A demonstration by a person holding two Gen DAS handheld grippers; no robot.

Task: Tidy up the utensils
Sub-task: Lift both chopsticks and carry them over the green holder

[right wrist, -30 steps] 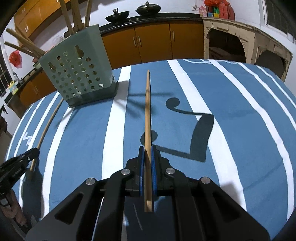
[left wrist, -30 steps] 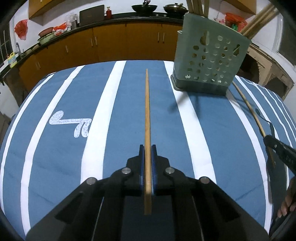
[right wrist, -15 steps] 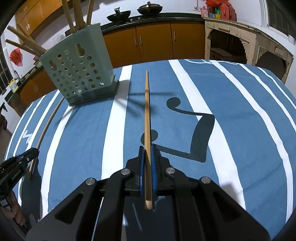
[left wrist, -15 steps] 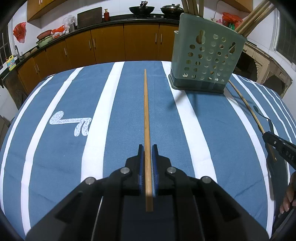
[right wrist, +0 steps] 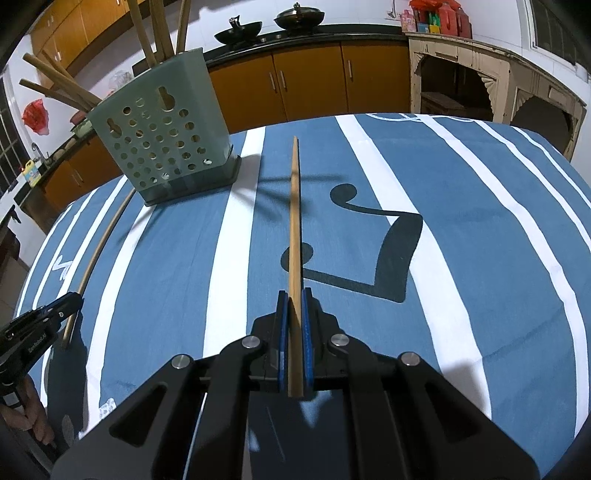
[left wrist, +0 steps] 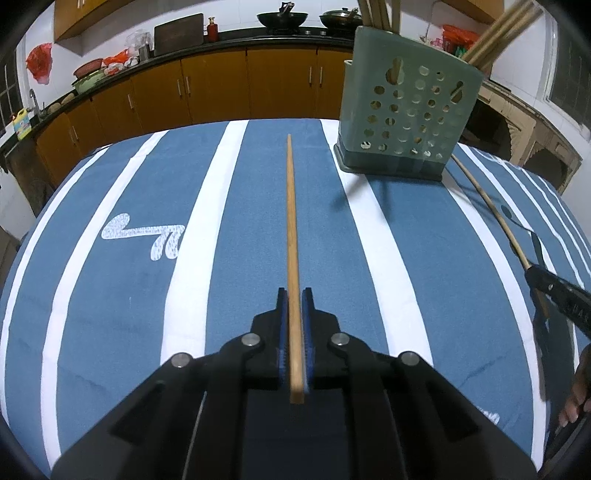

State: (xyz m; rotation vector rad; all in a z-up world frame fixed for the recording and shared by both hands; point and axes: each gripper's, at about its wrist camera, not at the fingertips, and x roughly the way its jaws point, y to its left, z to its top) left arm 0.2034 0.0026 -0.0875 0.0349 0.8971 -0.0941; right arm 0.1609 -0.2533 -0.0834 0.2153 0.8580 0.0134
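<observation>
In the left wrist view, the left gripper (left wrist: 294, 295) has its jaws pinching 1 wooden chopstick (left wrist: 291, 229) between blue pads (left wrist: 282, 332). The stick runs straight ahead from the jaws, above the blue and white striped tablecloth (left wrist: 129, 277), with its butt end sticking back a little behind the pads. A green perforated holder (left wrist: 406, 122) stands upright on the cloth ahead and to the right, with several chopsticks leaning out of its top. At the right edge the right gripper (left wrist: 532, 273) appears from the side, with a second chopstick (left wrist: 491, 206) reaching from it toward the holder's base; its jaw gap cannot be told from here. Brown kitchen cabinets (left wrist: 221, 88) line the back wall.

In the right wrist view, the right gripper (right wrist: 294, 295) has its jaws pressed onto 1 chopstick (right wrist: 294, 221), gripped near its thick end and pointing forward over the tablecloth (right wrist: 480, 221). The holder (right wrist: 162, 133) stands ahead and to the left, holding several sticks (right wrist: 155, 26) that fan out above its rim. At the lower left edge the left gripper (right wrist: 74, 301) shows from the side, with its chopstick (right wrist: 99, 251) curving toward the holder. A dark printed shape (right wrist: 399, 251) marks the cloth to the right of the held stick. Two dark woks (right wrist: 238, 29) sit on the counter behind.
</observation>
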